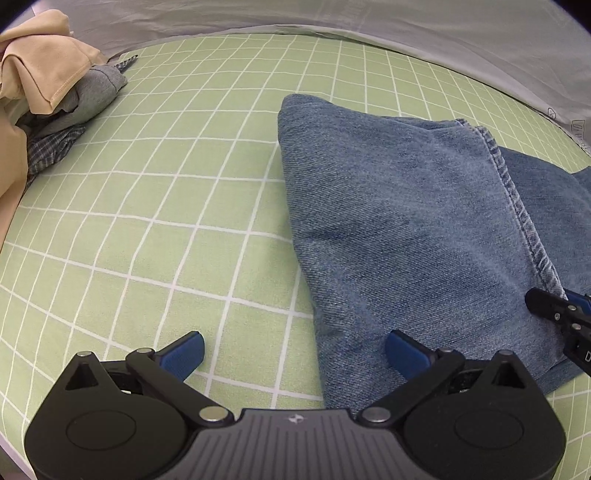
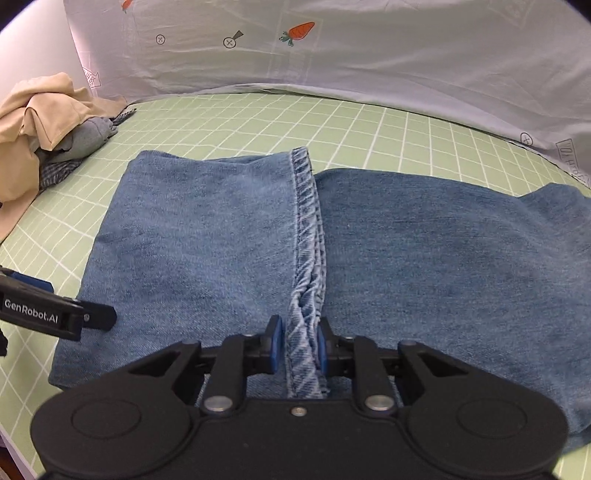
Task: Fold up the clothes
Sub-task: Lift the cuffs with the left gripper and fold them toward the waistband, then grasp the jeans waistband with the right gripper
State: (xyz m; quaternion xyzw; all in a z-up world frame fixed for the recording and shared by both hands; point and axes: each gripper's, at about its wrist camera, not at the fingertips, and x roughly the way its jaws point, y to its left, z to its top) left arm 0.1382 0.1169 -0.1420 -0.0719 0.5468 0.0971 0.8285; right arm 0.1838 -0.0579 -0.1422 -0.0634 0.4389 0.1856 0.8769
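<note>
on green checked sheet [image 2: 369, 122], folded jeans [image 2: 207, 236], hem upward.

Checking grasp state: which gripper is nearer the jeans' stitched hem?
Right. The right gripper is shut on the hem of the jeans. The left gripper hangs open at the jeans' folded left edge, away from the hem.

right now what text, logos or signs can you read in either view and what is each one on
"GenRobot.AI": white lettering on the side of the left gripper, seen from the right wrist view.
Boxed lettering on the grey printed sheet, at its left and right edges: too warped to read.
Circled-x marks and a carrot picture on that sheet: signs, no words.
A small emblem on the left gripper's body: no letters.
</note>
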